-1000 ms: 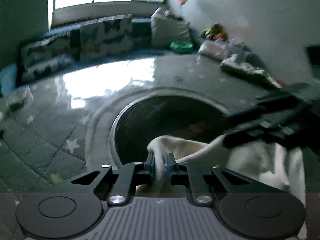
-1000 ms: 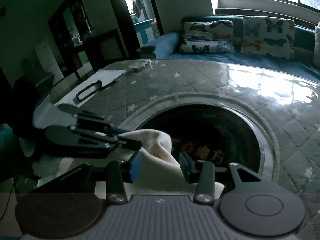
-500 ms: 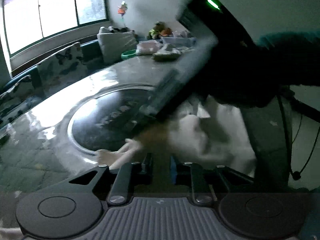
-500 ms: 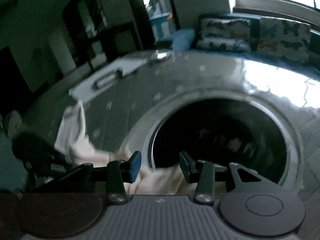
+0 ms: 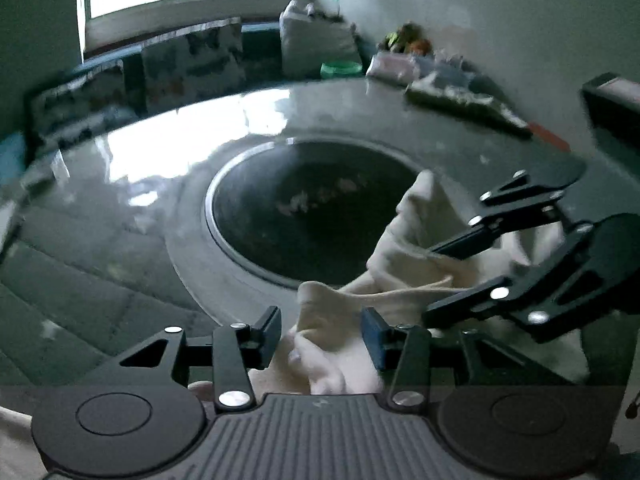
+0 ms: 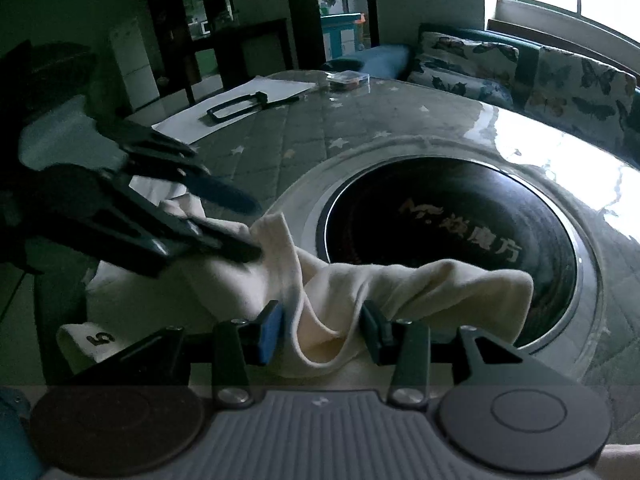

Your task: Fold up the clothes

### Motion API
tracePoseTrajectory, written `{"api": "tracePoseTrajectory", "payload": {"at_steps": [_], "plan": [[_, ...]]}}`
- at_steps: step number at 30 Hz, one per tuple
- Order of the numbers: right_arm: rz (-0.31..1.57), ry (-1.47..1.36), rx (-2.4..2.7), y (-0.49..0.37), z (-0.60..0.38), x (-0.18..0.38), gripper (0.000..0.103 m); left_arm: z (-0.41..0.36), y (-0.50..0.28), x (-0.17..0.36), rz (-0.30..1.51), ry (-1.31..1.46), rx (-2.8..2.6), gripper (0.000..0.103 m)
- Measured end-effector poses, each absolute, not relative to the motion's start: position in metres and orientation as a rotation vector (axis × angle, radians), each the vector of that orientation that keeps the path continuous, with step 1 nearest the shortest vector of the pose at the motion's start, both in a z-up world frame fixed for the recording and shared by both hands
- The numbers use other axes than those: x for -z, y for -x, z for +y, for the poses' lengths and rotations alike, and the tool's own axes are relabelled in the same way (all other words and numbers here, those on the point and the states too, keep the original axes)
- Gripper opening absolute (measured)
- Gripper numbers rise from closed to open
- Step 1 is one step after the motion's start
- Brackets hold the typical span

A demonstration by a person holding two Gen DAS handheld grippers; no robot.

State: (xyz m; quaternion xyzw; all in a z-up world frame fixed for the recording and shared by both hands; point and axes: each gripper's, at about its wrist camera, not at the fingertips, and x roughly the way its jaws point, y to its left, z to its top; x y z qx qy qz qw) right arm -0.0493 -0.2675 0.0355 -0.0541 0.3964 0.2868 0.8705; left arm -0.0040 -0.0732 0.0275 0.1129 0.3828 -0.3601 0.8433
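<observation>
The cream garment [image 6: 360, 280] is draped between the spread fingers of both the right gripper [image 6: 322, 330] and the left gripper [image 5: 320, 334], its length running left to right at the near edge of the table [image 6: 304, 132], gripped by neither.

A cream-white garment [image 6: 400, 284] lies crumpled in soft, uneven folds on the tabletop [image 6: 304, 136], at the near edge of a dark round inset. One bunched fold rises upward; a hemmed edge loops below.
</observation>
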Motion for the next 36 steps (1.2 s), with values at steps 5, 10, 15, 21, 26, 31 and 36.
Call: {"api": "tracePoseTrajectory", "payload": {"at_steps": [5, 10, 15, 21, 26, 31, 36], "plan": [[0.832, 0.09, -0.603, 0.052, -0.278, -0.038, 0.043, -0.067, 0.008, -0.037, 0.757, -0.204, 0.727, 0.009], [0.79, -0.016, -0.562, 0.048, -0.303, -0.057, 0.043, -0.054, 0.031, -0.069, 0.619, -0.146, 0.786, 0.007], [0.717, -0.06, -0.464, 0.043, -0.327, -0.081, 0.043, -0.044, 0.071, -0.088, 0.519, -0.153, 0.936, 0.007], [0.718, -0.073, -0.402, 0.026, -0.327, -0.088, 0.043, -0.049, 0.115, -0.068, 0.55, -0.287, 1.074, 0.008], [0.779, -0.041, -0.425, 0.008, -0.304, -0.071, 0.043, -0.055, 0.121, -0.049, 0.61, -0.329, 1.064, 0.008], [0.903, 0.066, -0.422, -0.008, -0.272, -0.046, 0.038, -0.054, 0.122, -0.048, 0.61, -0.319, 1.056, 0.008], [0.905, 0.142, -0.407, 0.003, -0.265, -0.041, 0.007, -0.044, 0.116, -0.051, 0.591, -0.309, 0.98, 0.008]]}}
